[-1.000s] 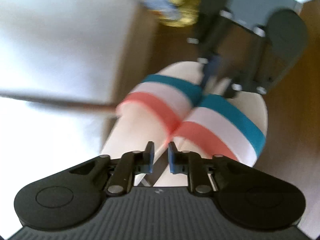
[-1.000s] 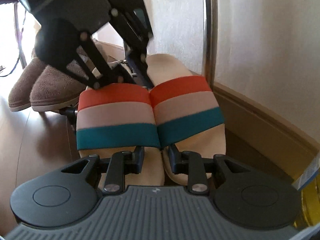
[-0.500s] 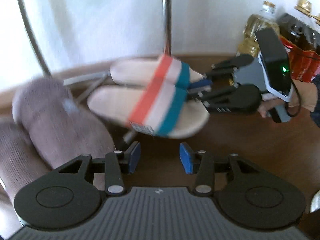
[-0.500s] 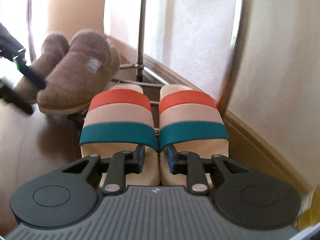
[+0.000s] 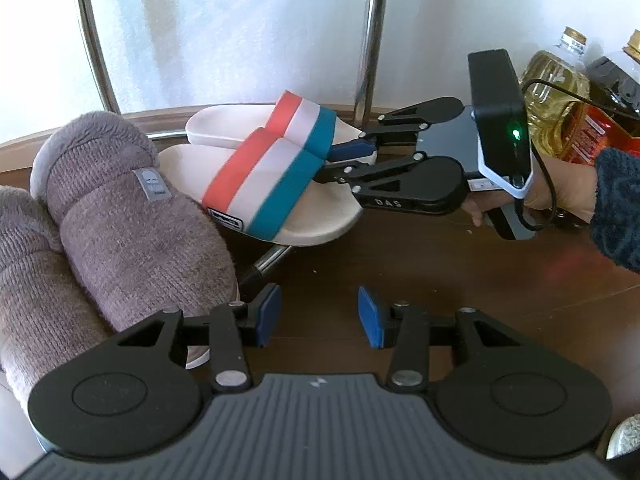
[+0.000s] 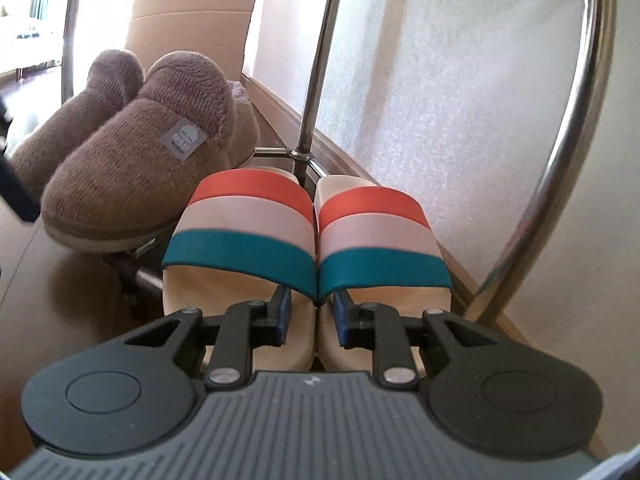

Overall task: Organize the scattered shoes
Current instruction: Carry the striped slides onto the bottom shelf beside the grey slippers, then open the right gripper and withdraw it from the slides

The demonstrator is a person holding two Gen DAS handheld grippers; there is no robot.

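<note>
Striped slides: the two striped slides (image 6: 308, 236) sit side by side on the low bars of a metal rack (image 5: 372, 40), close to the wall, toes pointing out toward the right gripper.
Brown slippers: the pair of fuzzy brown slippers (image 5: 132, 216) sits on the same rack, just beside the slides, also lined up as a pair.
Right gripper: the right gripper (image 6: 310, 312) has its jaws squeezed on the two inner edges of the slides, right where the two soles meet (one blue pad on each sole).
Left gripper: the left gripper (image 5: 318, 316) hangs over the brown floor (image 5: 440, 264), jaws apart, holding nothing.
Hand: a hand (image 5: 560, 184) in a dark blue sleeve holds the right gripper.
Step in hand: my guess is the slides are being set down on the rack as a pair.
How to do it well: keep both soles flat on the bars, so they don't tip, and keep the toes even. Open the jaws slowly, then pull straight back so the pads don't drag a slide off. Don't bump the slippers next door.
</note>
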